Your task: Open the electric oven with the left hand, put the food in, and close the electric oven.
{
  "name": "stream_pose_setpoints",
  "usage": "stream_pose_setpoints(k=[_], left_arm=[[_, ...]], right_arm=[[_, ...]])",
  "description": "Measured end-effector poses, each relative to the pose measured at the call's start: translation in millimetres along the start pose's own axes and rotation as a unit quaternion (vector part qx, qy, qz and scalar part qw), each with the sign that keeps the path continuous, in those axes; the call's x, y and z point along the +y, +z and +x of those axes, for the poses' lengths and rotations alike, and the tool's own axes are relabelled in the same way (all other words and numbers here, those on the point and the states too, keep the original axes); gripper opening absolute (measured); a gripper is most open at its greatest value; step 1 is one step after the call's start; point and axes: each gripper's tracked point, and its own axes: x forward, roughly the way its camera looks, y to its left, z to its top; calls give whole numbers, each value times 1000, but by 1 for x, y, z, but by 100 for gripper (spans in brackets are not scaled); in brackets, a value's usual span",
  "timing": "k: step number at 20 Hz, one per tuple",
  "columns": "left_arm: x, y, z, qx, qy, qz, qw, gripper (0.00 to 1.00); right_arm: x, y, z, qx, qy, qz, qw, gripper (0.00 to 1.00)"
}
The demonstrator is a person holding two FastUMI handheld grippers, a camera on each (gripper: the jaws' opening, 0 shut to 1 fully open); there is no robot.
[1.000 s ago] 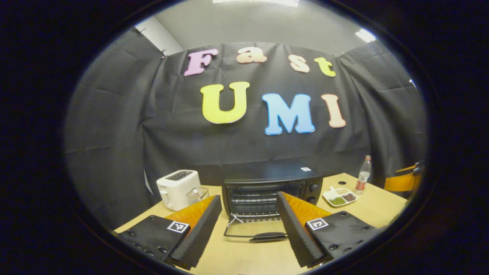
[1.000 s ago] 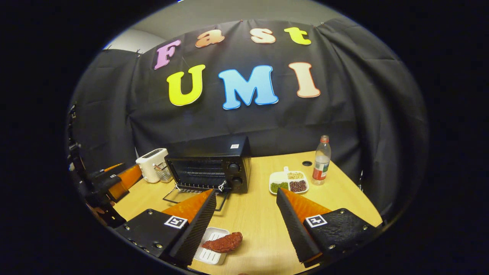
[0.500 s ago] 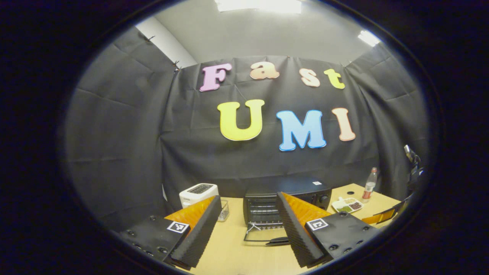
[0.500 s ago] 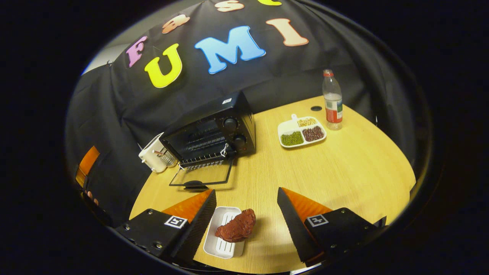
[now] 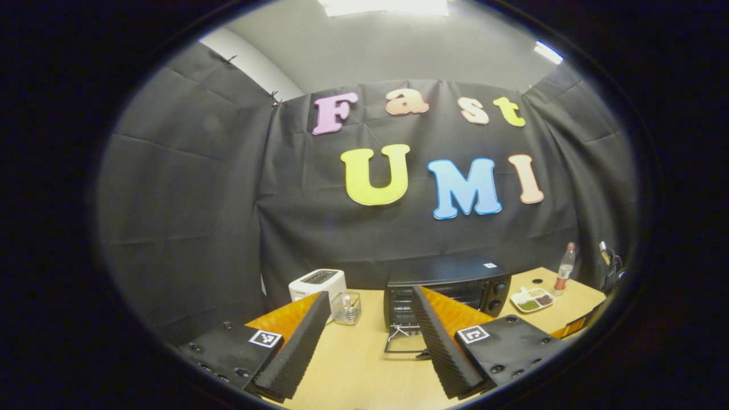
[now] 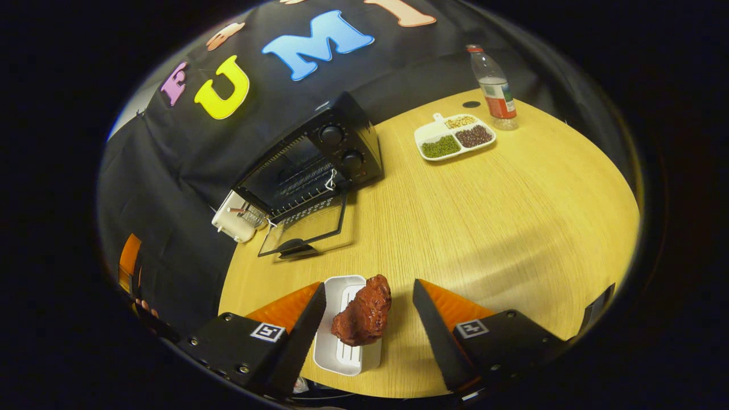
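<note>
Reddish-brown food point(image 6: 363, 311) lies on a white tray point(image 6: 345, 356), between the right gripper's point(image 6: 369, 307) spread jaws.

Cloth-walled recording booth point(image 5: 188, 188), tabletop oven point(image 6: 319, 156).

Food point(image 6: 362, 310) on tray point(image 6: 342, 353), apparently

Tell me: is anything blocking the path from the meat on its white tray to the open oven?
Nothing visible does. The meat lies on the white tray between the right tongs, which are open. Bare table runs up to the oven, whose door lies flat open in front of it.
</note>
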Motion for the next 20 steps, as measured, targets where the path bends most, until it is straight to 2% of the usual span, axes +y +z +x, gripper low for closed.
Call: stream_pose_setpoints(k=[1,2,3,7,8,9,10,12,13,14,15,16,20], left_arm=[[2,-2,0,1,3,0,1000,100],[4,-3,0,1,4,-1,1000,96],[6,-4,0,2,6,0,1000,100],[10,-8,0,8,10,1,1000,100],[10,-7,1,9,10,1,1000,100],[10,-8,2,9,9,0,1000,100],[8,-8,2,10,8,-1,1000,100],[6,-11,4,13,4,-2,1000,100],[4,-13,3,15,1,-1,1000,100],[4,-13,4,14,1,1,1000,100],[5,-11,5,12,0,2,1000,100],[4,-9,6,12,-2,1,1000,100],[5,-9,9,10,-8,3,1000,100]], right_arm=[[0,-2,0,7,1,7,1000,80],[-1,-6,1,13,0,14,1000,75],[-2,-8,3,18,-1,20,1000,67],[7,-19,4,42,16,32,998,63],[2,-22,3,43,2,23,999,63],[0,-19,21,31,3,40,999,44],[6,-18,5,38,7,47,998,24],[10,-21,9,45,25,56,997,25],[16,-16,10,38,36,70,996,10],[18,-14,5,34,37,72,996,13],[18,-12,-2,28,37,72,996,2],[22,-14,2,30,37,67,997,6],[35,-1,-8,12,44,71,996,6]])
